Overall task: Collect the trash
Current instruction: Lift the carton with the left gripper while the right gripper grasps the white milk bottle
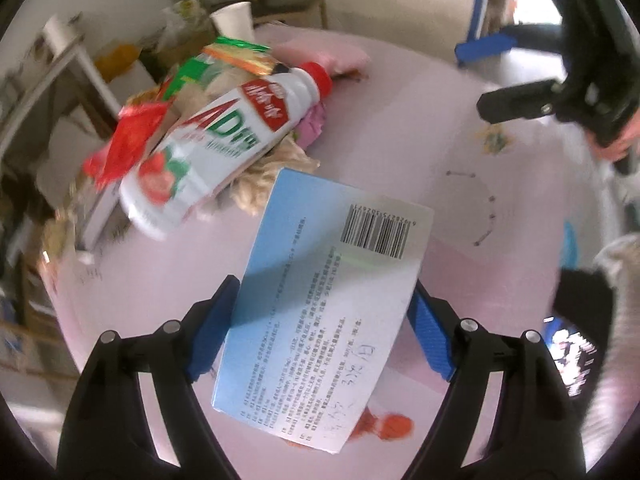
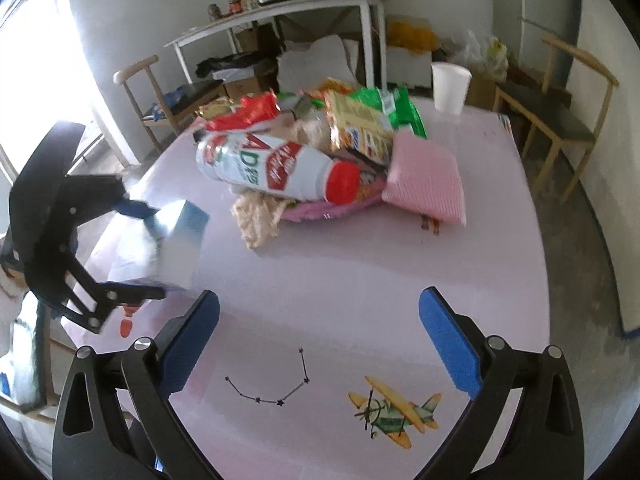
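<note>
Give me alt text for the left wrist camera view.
The left gripper grips a pale blue box with a barcode above a pink table. Behind lies a trash pile with a white red-capped bottle.

Light: bright daylight from the window [image 2: 36, 60], blown out at the frame's left.
Glare: sheen on the pink table [image 2: 360, 272].
Blur: motion smear on the box [image 1: 324, 308].
Edges: fisheye bending, dark corners.
</note>
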The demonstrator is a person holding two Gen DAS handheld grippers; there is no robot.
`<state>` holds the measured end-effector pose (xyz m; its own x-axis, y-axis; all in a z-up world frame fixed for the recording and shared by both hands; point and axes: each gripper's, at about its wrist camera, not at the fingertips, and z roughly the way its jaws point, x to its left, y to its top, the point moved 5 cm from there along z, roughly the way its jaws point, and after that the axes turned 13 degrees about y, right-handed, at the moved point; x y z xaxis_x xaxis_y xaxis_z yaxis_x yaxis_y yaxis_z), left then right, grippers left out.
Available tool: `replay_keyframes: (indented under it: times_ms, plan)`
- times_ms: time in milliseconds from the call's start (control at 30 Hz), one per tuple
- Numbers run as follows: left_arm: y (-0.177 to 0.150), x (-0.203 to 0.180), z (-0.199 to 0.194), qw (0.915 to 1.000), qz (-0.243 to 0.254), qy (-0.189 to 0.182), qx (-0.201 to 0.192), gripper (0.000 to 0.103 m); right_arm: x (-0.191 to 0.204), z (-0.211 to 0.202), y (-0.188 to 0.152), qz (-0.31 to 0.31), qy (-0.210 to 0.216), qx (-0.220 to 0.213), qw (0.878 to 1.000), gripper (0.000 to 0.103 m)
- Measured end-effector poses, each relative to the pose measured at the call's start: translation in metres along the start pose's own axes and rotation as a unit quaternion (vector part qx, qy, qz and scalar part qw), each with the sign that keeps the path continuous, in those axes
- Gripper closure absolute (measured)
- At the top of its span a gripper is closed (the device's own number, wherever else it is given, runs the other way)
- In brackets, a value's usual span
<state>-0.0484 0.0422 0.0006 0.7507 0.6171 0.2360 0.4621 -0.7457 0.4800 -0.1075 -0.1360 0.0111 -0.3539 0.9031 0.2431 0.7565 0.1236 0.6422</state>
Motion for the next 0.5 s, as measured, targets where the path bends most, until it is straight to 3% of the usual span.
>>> replay_keyframes:
  times_ms: [100,200,300,367,500]
  plan:
    - [-0.02,0.019,-0.014,0.9976,-0.062,-0.026,-0.015,0.027,0.012,0.0,0.013,-0.036,0.007,0.002,0.999,0.006]
    - [-0.04,0.044,-0.014,0.9872,-0.151,-0.041,-0.035,0.026,0.03,0.012,0.032,-0.091,0.037,0.018,0.995,0.006]
    - [-0.038,0.076,-0.005,0.9687,-0.24,-0.039,-0.051,0.026,0.049,0.032,0.054,-0.155,0.045,0.033,0.986,0.006]
    - [-0.051,0.098,-0.006,0.9501,-0.301,-0.046,-0.067,0.026,0.063,0.056,0.071,-0.21,0.039,0.05,0.976,0.006]
    - [-0.067,0.127,-0.018,0.9228,-0.372,-0.045,-0.089,0.027,0.085,0.107,0.108,-0.3,0.013,0.078,0.95,0.006]
